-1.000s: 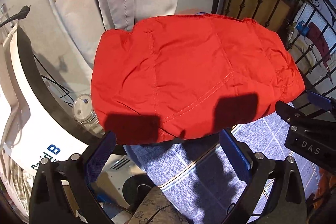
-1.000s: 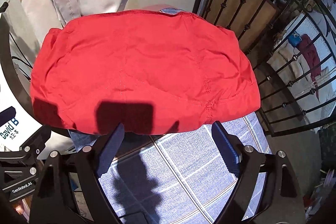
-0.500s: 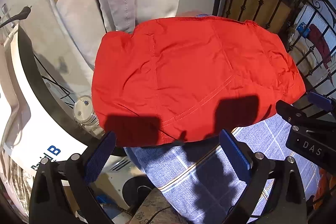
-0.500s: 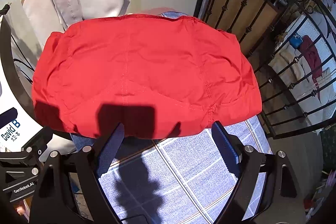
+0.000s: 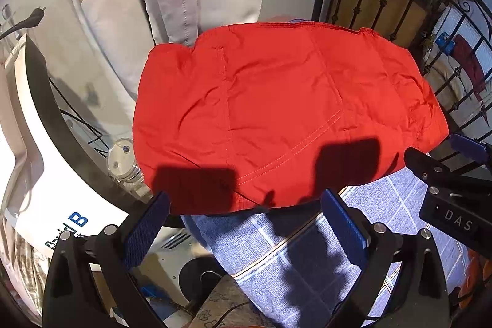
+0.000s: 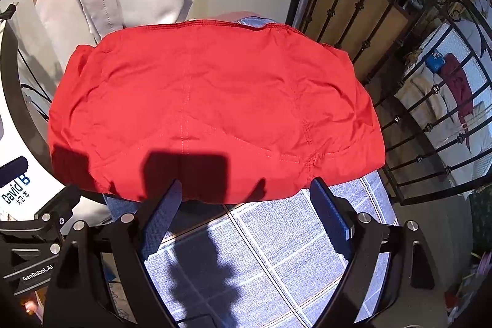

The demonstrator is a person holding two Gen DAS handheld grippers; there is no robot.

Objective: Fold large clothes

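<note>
Left wrist view: red garment [image 5: 276, 119] folded flat on the checked cloth [image 5: 276, 242] of your desk — your left hand-held gripper [image 5: 246, 217] gapes wide, empty, poised at its near hem.

Right wrist view: garment just ahead; right hand-held gripper [image 6: 246, 205] likewise wide, empty — ready for a next fold, likely.

Ahead of both open jaws lies a red garment [image 5: 276, 112], matt woven cloth with raised stitched seams. Under the jaws, a blue checked cloth [image 6: 276, 251] looks coarse. The pads [image 5: 344, 223] are ribbed blue rubber on matt black frames.
</note>
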